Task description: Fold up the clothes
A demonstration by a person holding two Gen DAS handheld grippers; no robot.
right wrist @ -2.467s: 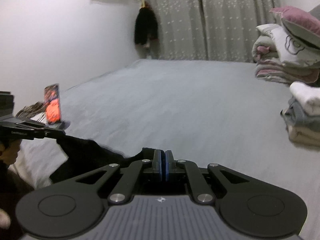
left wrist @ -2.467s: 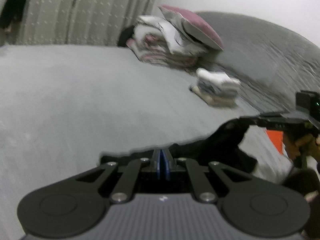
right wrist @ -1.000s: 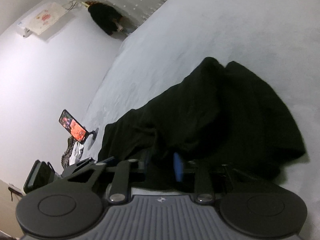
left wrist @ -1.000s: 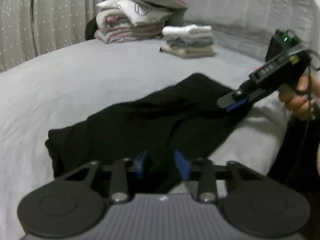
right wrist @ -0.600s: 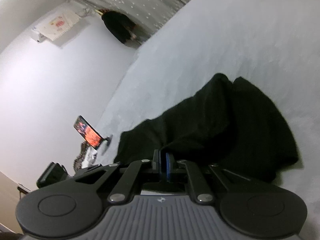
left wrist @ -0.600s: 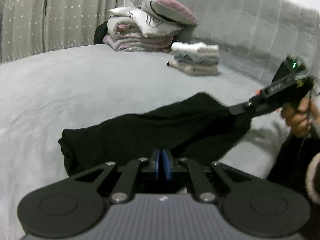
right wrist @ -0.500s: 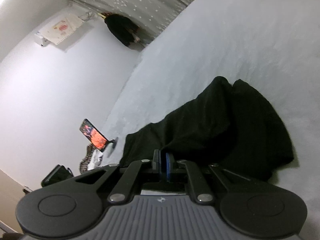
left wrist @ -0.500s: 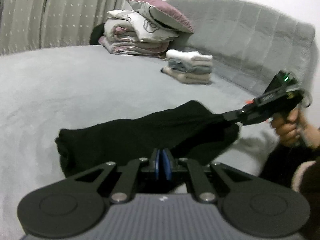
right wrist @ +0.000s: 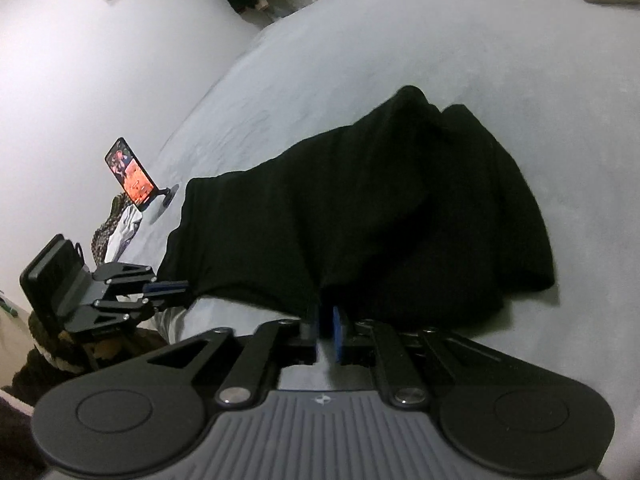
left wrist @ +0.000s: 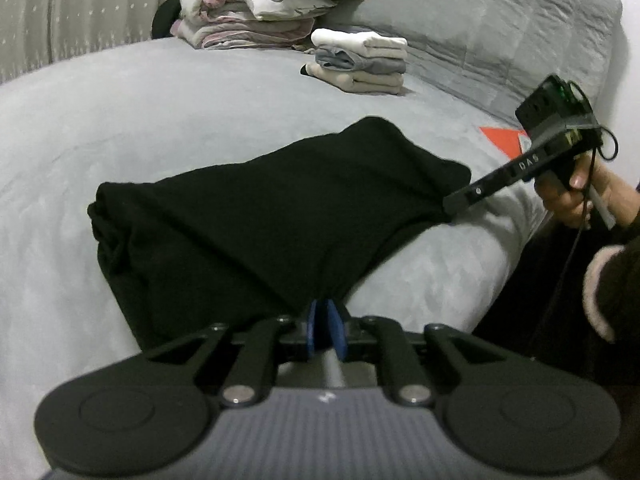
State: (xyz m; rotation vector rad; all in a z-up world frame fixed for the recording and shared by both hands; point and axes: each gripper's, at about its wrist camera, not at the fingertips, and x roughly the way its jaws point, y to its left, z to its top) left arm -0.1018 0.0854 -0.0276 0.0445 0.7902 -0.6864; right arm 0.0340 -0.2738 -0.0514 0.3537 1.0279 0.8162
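Note:
A black garment [left wrist: 280,208] lies spread on the grey bed [left wrist: 120,100], near its front edge. My left gripper [left wrist: 324,320] is shut on the garment's near edge; it also shows in the right wrist view [right wrist: 176,286], pinching the garment's left corner. My right gripper [right wrist: 326,320] is shut on the near edge of the garment [right wrist: 380,208]. In the left wrist view the right gripper [left wrist: 452,204] pinches the garment's right corner, held by a hand [left wrist: 572,196]. The cloth is pulled taut between the two grippers.
A stack of folded clothes [left wrist: 360,60] and a pile of bedding with a pillow [left wrist: 260,12] lie at the back by the grey headboard [left wrist: 500,32]. A phone on a stand [right wrist: 130,176] sits at the bed's left edge. An orange patch [left wrist: 504,140] shows at the right.
Both grippers opened over the garment a second ago, then shut on its near edge. Since then they have pulled it outward and towards the bed's front edge, spreading it flatter.

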